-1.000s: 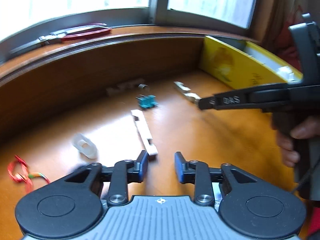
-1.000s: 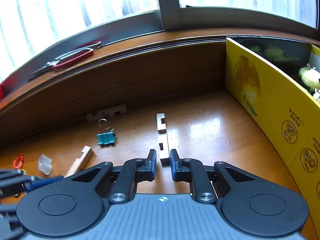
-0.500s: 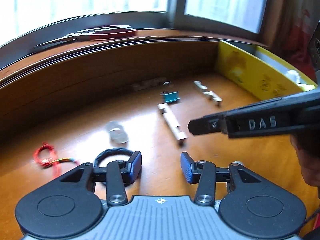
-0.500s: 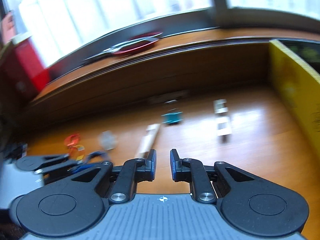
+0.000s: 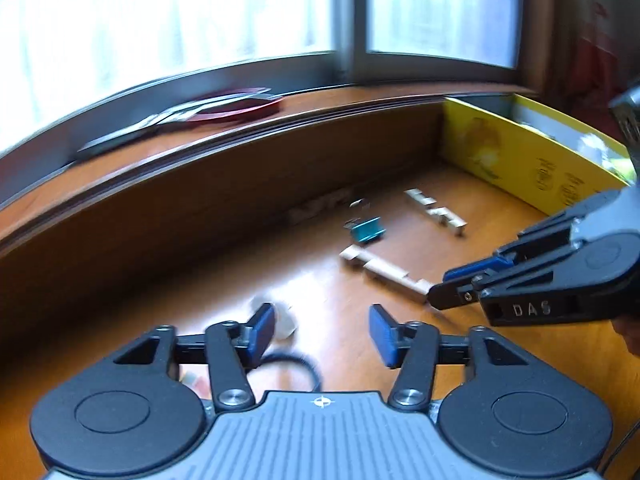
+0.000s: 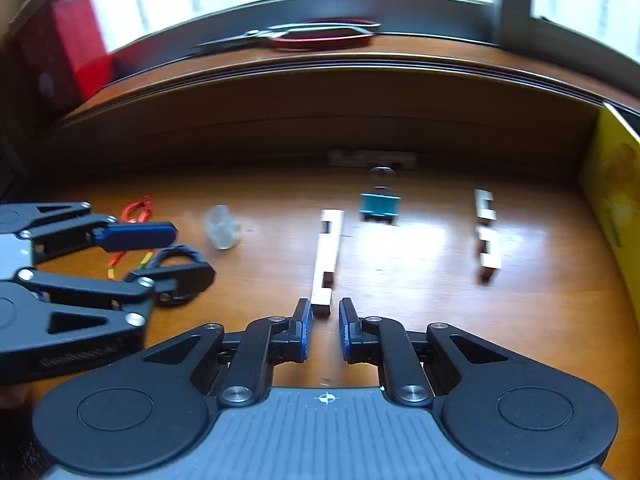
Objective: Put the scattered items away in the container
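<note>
Two claws, both empty, over scattered items on the worktop.
My left claw (image 5: pixel 322 334) gapes wide above a black ring (image 6: pixel 180 270); my right claw (image 6: pixel 324 330) stands slightly parted at the wooden strip's (image 6: pixel 328 256) near end; yellow box (image 5: pixel 520 164) at the right edge.

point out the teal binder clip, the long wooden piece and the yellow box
teal binder clip (image 6: pixel 379 205), right wrist view, on its teal body
long wooden piece (image 6: pixel 329 254), right wrist view, mid-length of the strip
yellow box (image 5: pixel 516 160), left wrist view, on its outer side wall
</note>
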